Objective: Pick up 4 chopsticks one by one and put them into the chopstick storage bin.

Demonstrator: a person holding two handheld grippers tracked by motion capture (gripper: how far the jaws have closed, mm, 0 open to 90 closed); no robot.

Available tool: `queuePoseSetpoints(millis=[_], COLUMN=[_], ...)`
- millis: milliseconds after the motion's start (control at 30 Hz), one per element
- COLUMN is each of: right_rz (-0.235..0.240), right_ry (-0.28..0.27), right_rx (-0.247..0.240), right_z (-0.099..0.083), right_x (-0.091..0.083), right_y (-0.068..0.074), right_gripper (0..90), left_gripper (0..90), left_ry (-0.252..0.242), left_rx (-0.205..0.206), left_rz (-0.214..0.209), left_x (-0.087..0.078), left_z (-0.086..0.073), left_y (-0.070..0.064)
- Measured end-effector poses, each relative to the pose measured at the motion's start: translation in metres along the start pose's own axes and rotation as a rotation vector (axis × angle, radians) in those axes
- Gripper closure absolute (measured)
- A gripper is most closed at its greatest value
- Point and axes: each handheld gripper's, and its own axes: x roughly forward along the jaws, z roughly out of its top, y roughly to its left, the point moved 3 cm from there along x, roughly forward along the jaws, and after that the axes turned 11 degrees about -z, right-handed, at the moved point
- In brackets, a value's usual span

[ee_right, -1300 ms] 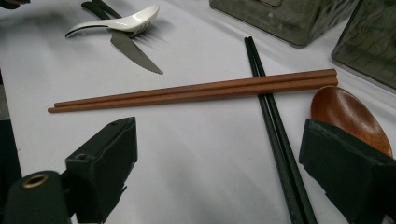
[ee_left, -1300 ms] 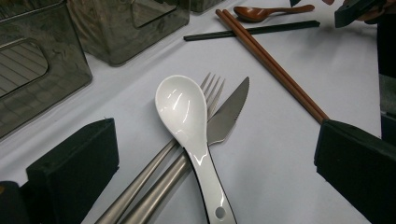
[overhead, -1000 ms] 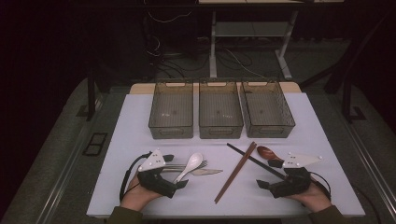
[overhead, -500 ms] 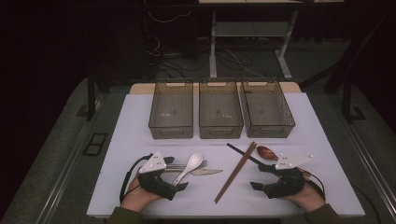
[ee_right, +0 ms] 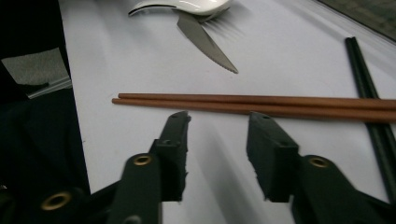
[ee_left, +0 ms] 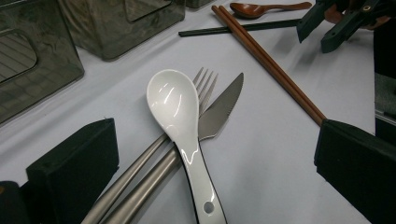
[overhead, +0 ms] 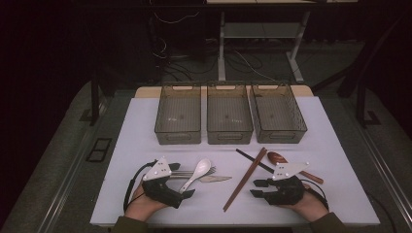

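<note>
Your left gripper stands with its jaws spread wide on either side of the white spoon, which lies on the white table at about 7 o'clock from the middle of the table, just in front of your left hand. The spoon rests across the handles of a fork and a knife, so its handle touches metal rather than the table. It looks like glazed ceramic or hard plastic: stiff, light, glossy and likely slippery, and a ceramic one would chip if dropped. Take it on the narrow handle below the bowl, where the sides run nearly straight, not on the rounded bowl, and close squarely so you do not catch the fork under it. Your right gripper is also open, its jaws parted and pointing at the brown chopsticks, which lie just beyond its tips; a black pair crosses at 3 o'clock of them. Three empty bins wait at 12 o'clock, and a wooden spoon lies near your right hand.
</note>
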Motion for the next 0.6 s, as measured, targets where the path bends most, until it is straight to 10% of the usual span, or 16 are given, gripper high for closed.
queuePoseSetpoints(millis=[600], right_rz=[0.122], right_ry=[0.062], right_rx=[-0.09], right_z=[0.012], right_x=[0.033], right_y=[0.028], right_gripper=[89.1], left_gripper=[0.0], left_ry=[-0.005], left_rx=[-0.008], left_rz=[0.008], left_x=[-0.002], left_z=[-0.002], left_y=[0.001])
